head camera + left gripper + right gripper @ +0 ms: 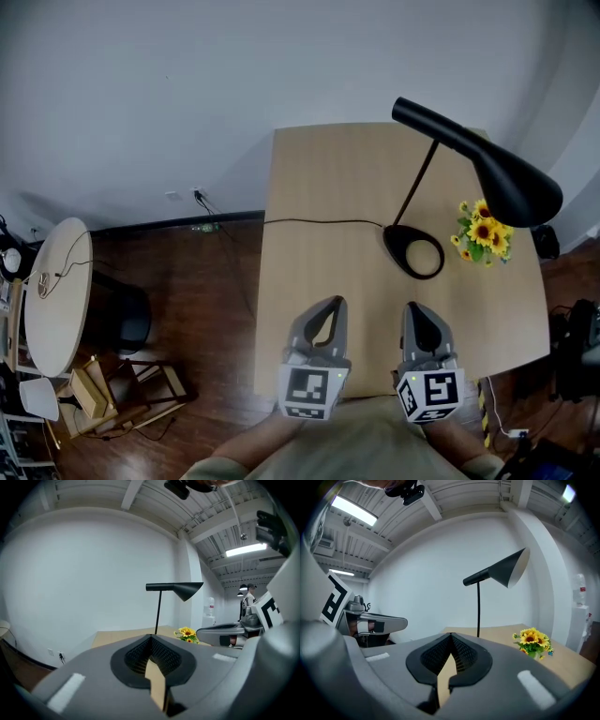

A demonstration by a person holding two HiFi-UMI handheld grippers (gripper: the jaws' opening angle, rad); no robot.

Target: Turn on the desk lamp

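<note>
Both left tongs and right tongs are pressed together, empty, near the desk lamp.

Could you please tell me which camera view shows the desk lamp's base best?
The head view: the ring-shaped base lies fully visible on the desk. Both gripper views show only the stem and shade.

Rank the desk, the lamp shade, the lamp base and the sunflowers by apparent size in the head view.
1. desk, by far the largest.
2. lamp shade, though it stands nearer the camera, which inflates it.
3. lamp base and sunflowers: they look about alike, so I won't rank them.
</note>
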